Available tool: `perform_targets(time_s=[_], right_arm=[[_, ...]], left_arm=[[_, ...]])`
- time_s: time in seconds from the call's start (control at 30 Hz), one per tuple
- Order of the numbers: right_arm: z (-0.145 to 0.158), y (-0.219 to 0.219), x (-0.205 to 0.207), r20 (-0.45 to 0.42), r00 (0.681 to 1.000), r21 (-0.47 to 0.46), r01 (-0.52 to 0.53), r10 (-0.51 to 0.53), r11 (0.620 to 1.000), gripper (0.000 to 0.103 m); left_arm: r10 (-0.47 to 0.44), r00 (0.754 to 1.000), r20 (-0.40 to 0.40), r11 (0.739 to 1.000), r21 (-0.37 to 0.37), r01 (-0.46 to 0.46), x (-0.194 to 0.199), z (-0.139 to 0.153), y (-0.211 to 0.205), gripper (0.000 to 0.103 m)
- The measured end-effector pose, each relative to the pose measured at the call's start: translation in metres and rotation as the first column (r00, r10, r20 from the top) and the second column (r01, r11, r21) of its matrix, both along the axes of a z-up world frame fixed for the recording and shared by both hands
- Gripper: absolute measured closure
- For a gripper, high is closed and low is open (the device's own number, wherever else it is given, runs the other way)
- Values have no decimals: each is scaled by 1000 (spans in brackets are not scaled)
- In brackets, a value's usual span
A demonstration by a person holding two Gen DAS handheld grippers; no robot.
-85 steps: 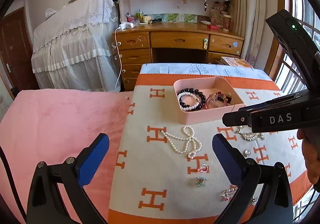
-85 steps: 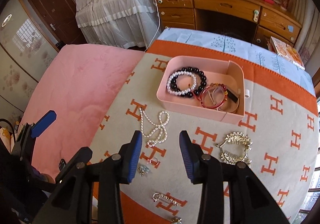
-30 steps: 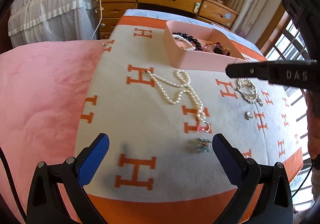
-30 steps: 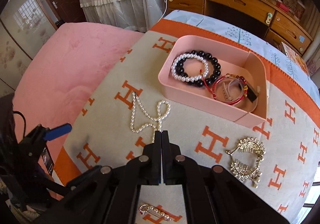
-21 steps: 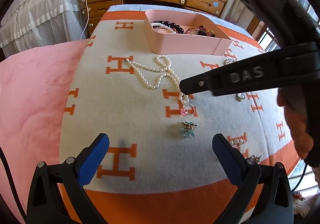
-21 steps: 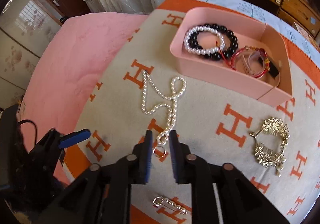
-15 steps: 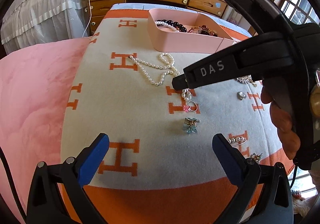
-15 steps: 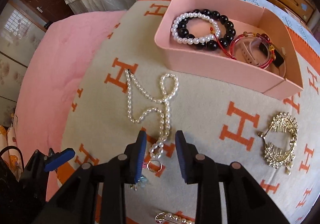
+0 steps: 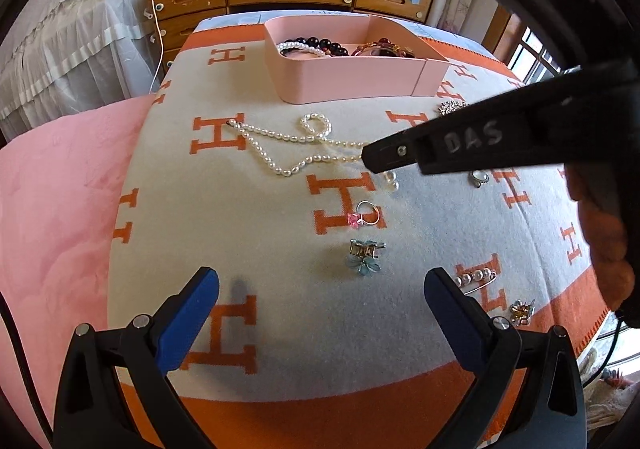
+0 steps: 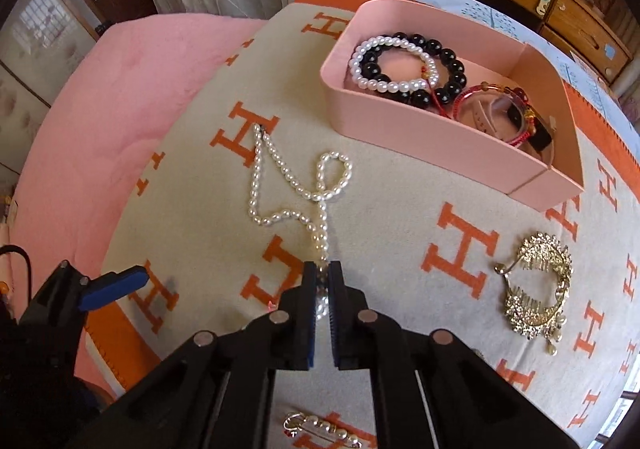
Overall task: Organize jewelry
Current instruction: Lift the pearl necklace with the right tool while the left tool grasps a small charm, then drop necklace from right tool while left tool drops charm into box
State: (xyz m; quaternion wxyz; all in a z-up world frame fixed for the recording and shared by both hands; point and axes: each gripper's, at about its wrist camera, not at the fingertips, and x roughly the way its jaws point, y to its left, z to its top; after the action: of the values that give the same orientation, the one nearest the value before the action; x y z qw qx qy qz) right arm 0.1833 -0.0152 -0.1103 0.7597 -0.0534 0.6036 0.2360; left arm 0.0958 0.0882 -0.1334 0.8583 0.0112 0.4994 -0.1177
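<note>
Right gripper [image 10: 322,281] is down on the blanket [image 10: 400,209], its fingers drawn in on the near end of the pearl necklace [image 10: 288,189]; a few beads show in the narrow gap between the pads. Grasping, by the look of it, though the hold seems to be on the last beads only. The rest of the strand lies slack on the blanket, running far-left with one loop, just near of the pink tray [image 10: 420,133].

Left gripper [image 9: 320,309] hangs low over the near part of the blanket, fingers spread wide, holding nothing.

Risks, as judged:
- The pinch is thin. Round, smooth beads could squirt out as the strand takes its own weight on a lift.
- The long tail will swing and drag. It could catch the tray's near wall rather than clear it, or tip over the rim and slide back out.
- The loop could tighten into a knot if pulled sideways.
- The pink-stone ring [image 9: 364,215] lies just near of the pinch point; the fingers or trailing beads may knock it or sweep it along.

Hard to make out:
- From the left wrist view the right gripper's finger covers the pinch itself.
- Whether both pads truly bear on beads cannot be settled from the right wrist view.
- Tray contents on the right side are a tangle; the beaded bracelets [image 10: 404,61] are clear, the rest is not.
- A safety pin [image 10: 320,429] sits partly under the right gripper's body.
</note>
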Motion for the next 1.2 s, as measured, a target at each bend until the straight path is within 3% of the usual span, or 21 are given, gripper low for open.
perform_targets(time_s=[0.1,0.13,0.2,0.3,0.33,0.5,0.73,0.87,1.03,1.2], right_arm=[[14,-22,3,18,999,59,40,-41,997,98],[19,-28,4,21,998,76,51,-52,996,98],[30,-39,7,30,997,115,74,-78,991,98],[50,-57,10,55,992,172,104,-115,979,98],[58,-62,10,66,990,191,111,-125,975,98],[104,-81,13,152,975,276,117,-164,954,98],[178,-95,23,295,930,348,108,-218,931,98],[203,-100,38,337,907,368,121,-253,922,98],[197,-100,67,345,889,354,172,-300,919,98],[164,-97,100,314,893,325,216,-321,921,98]], left_arm=[[-10,1000,-10,1000,21,10,8,-6,-6,21],[-10,1000,-17,1000,22,10,11,-8,-7,32],[-10,1000,-5,999,45,10,16,-10,-10,39],[-34,999,12,997,74,33,18,-10,-17,70],[-40,999,11,997,71,39,19,-9,-18,85],[-32,999,23,996,79,30,24,7,-19,85],[13,985,171,997,76,-26,55,97,-11,85],[54,972,229,996,59,-70,93,137,-9,85],[87,978,192,995,31,-95,146,144,-12,85],[97,990,103,995,22,-99,192,113,-20,85]])
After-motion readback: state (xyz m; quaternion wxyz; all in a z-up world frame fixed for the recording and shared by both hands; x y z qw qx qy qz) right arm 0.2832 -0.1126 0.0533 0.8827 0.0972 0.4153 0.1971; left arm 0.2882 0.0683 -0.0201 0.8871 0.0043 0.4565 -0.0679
